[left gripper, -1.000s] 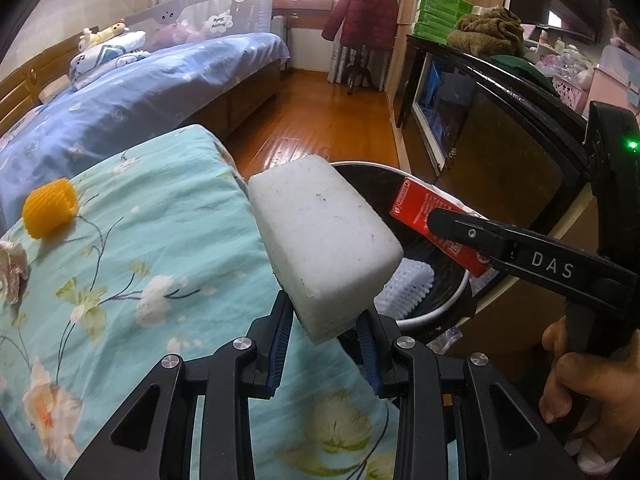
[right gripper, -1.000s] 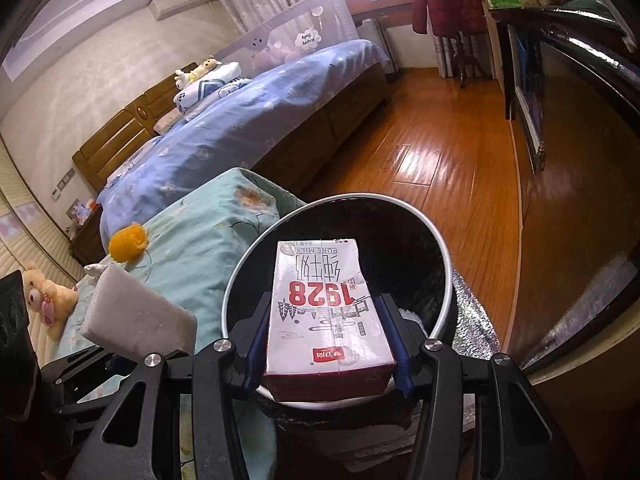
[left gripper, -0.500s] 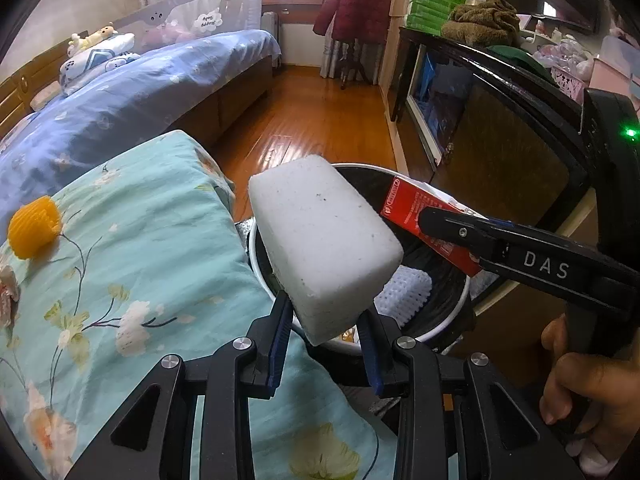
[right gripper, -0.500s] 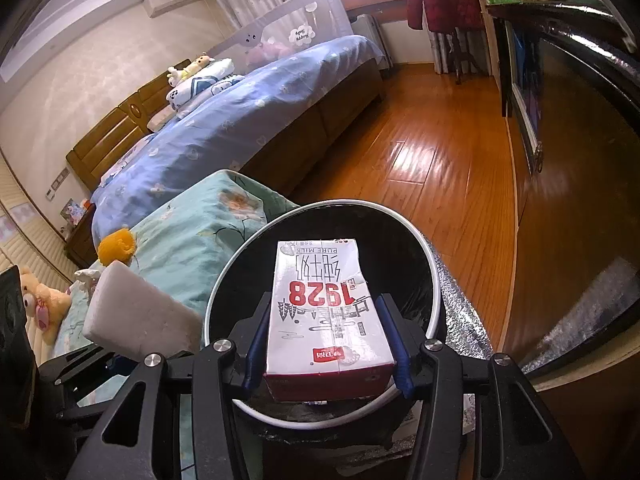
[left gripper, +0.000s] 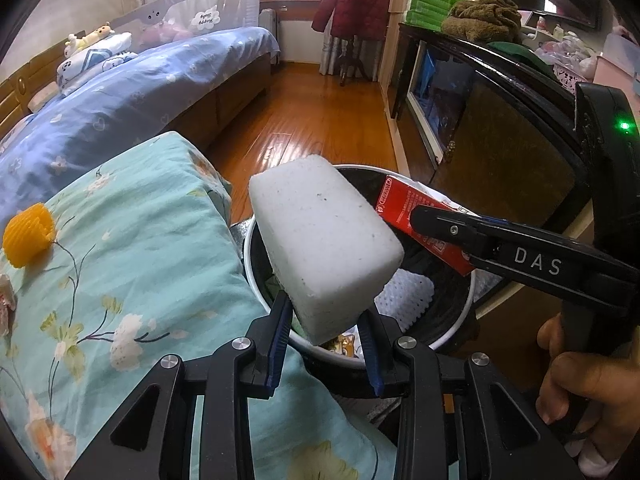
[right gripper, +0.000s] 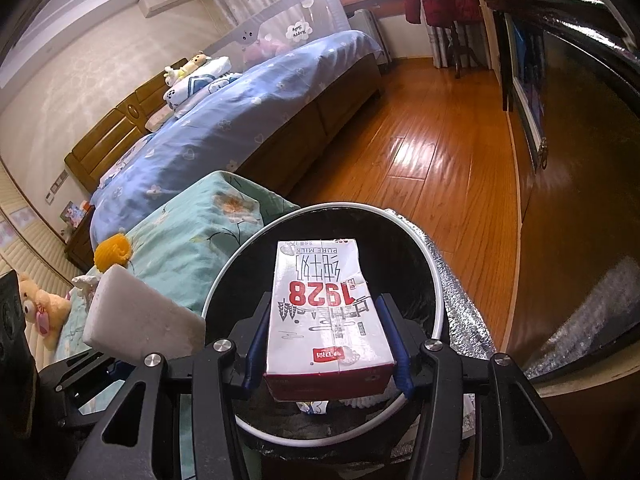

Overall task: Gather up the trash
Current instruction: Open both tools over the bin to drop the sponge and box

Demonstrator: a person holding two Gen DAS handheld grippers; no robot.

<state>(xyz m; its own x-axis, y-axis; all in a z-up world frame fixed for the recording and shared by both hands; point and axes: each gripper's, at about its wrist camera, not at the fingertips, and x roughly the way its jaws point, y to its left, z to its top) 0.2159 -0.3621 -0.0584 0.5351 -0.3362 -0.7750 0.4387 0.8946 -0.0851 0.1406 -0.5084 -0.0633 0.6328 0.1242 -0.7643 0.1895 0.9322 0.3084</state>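
My left gripper (left gripper: 325,322) is shut on the lower end of a white foam block (left gripper: 326,248), which hangs over the near rim of a round trash bin (left gripper: 249,264) with a black liner. My right gripper (right gripper: 325,318) is shut on a red and white milk carton (right gripper: 320,272), held flat over the bin's (right gripper: 435,280) opening. In the left wrist view the carton (left gripper: 412,220) shows its red side behind one of the right gripper's fingers (left gripper: 500,248). The foam block (right gripper: 140,328) appears at the lower left of the right wrist view.
A white mesh wrap (left gripper: 408,296) lies inside the bin. An orange foam net (left gripper: 28,236) and a plush toy (right gripper: 40,312) rest on the teal floral quilt (left gripper: 140,260). A blue bed stands beyond, a dark cabinet (left gripper: 500,152) to the right, and a hand (left gripper: 580,364) grips the right handle.
The left gripper and its foam block have shifted right, from over the quilt's edge to over the bin's rim. The right gripper and its carton have stayed over the bin.
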